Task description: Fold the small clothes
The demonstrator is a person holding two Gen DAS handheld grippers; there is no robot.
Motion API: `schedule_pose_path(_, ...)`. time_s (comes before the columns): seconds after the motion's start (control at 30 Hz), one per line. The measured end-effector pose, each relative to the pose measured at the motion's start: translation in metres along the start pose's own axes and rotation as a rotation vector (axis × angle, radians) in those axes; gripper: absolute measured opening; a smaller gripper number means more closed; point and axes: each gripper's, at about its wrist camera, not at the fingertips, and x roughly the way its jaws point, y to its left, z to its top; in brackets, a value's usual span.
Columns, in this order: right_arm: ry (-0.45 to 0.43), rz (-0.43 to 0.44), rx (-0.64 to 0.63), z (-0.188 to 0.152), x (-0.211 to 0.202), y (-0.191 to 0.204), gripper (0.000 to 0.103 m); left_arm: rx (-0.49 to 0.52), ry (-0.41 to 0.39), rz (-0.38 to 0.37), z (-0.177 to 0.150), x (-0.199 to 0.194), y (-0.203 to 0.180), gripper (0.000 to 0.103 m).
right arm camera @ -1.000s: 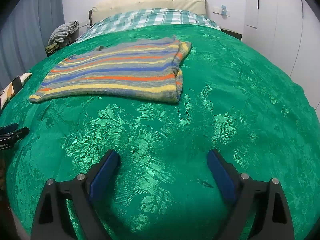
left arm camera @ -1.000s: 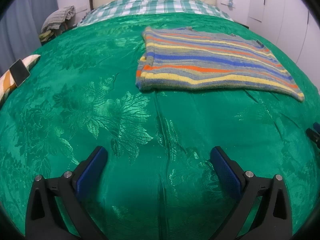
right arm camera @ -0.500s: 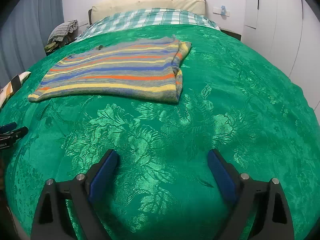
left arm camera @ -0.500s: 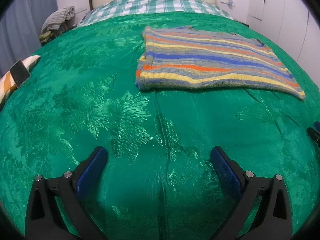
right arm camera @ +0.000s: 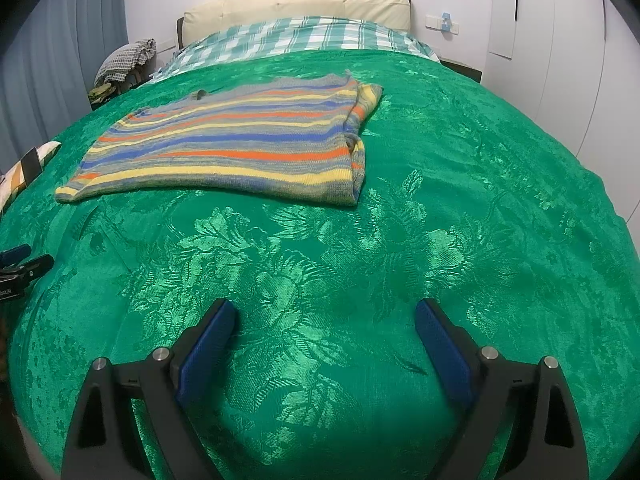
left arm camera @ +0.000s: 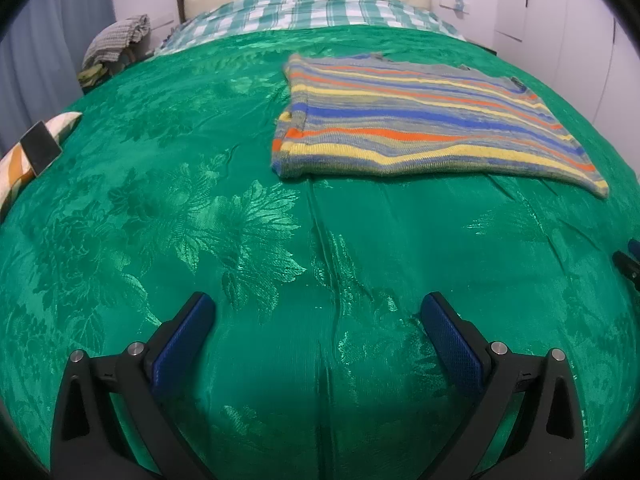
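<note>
A striped knit sweater (left arm camera: 424, 128) in grey, blue, orange and yellow lies folded flat on the green floral bedspread (left arm camera: 240, 232). It sits upper right in the left wrist view and upper left in the right wrist view, sweater (right arm camera: 232, 144), with one folded edge doubled over at its right side. My left gripper (left arm camera: 318, 312) hovers open over bare bedspread well short of the sweater, nothing between its blue pads. My right gripper (right arm camera: 326, 316) is likewise open and empty over the bedspread (right arm camera: 440, 220). Each gripper's tip shows at the other view's edge.
A checked green-and-white sheet (right arm camera: 304, 36) and a cream headboard (right arm camera: 296, 4) lie at the far end. A pile of grey cloth (left arm camera: 116, 40) sits far left. A patterned pillow with a dark phone (left arm camera: 40, 148) lies at the left edge. White cupboards (right arm camera: 560, 60) stand on the right.
</note>
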Motion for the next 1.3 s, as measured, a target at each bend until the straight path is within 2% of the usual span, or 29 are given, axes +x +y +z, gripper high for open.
schedule_pose_path(0.97,-0.011,0.005,0.004,-0.001,-0.002,-0.002,0.092,0.004,-0.022,0.007,-0.002,-0.003,-0.002,0.102)
schedule_pose_path(1.1,0.014,0.026,0.010,0.001,-0.004,-0.003,0.094,0.024,-0.014,0.012,0.000,-0.012,-0.005,0.102)
schedule_pose_path(1.17,0.063,0.053,0.013,0.008,-0.010,-0.007,0.093,0.071,0.002,-0.018,0.007,-0.028,-0.019,0.101)
schedule_pose_path(1.23,0.067,0.081,0.048,0.015,-0.025,-0.017,0.093,0.155,-0.075,-0.110,0.013,-0.055,-0.046,0.101)
schedule_pose_path(1.3,0.027,0.083,0.090,0.020,-0.043,-0.031,0.093,0.270,-0.149,-0.188,0.020,-0.075,-0.084,0.101)
